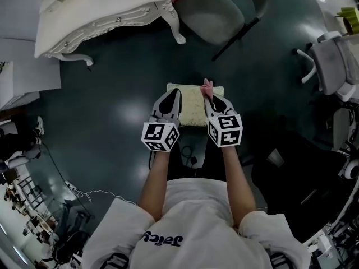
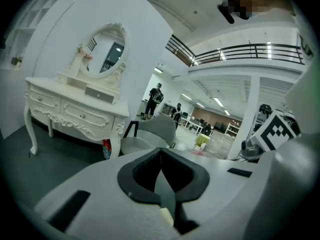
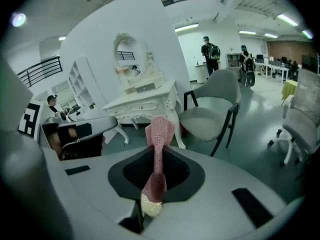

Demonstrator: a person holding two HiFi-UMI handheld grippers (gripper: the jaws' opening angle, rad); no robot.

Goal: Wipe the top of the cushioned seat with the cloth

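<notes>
Cloth [image 1: 207, 86] in right gripper [image 1: 209, 97], left gripper [image 1: 173, 96] beside, seat [image 1: 194, 108] beneath; dressing table [image 1: 101, 15] and chair [image 1: 216, 10] beyond

The person's left forearm [image 1: 152, 178] and right forearm [image 1: 236, 175] reach forward side by side, level with each other. The left gripper [image 1: 175, 96] has its jaws pressed together; the right gripper [image 1: 208, 96] has its jaws clamped on a pink cloth [image 3: 159, 134].

Floor [image 1: 118, 88]: dark, glossy, blue-green, with soft reflections of the lights.
Centre: the cushioned seat [image 1: 193, 106] stands on it, pale and square-topped.
Upper left: a white dressing table [image 1: 101, 10] on curved legs.
Top: a grey chair [image 1: 208, 13] on dark legs, just beside the dressing table.
Right edge: a white office chair [image 1: 332, 60].
Lower left: a thin pale line, probably a cable [image 1: 84, 194], trails across it.
</notes>
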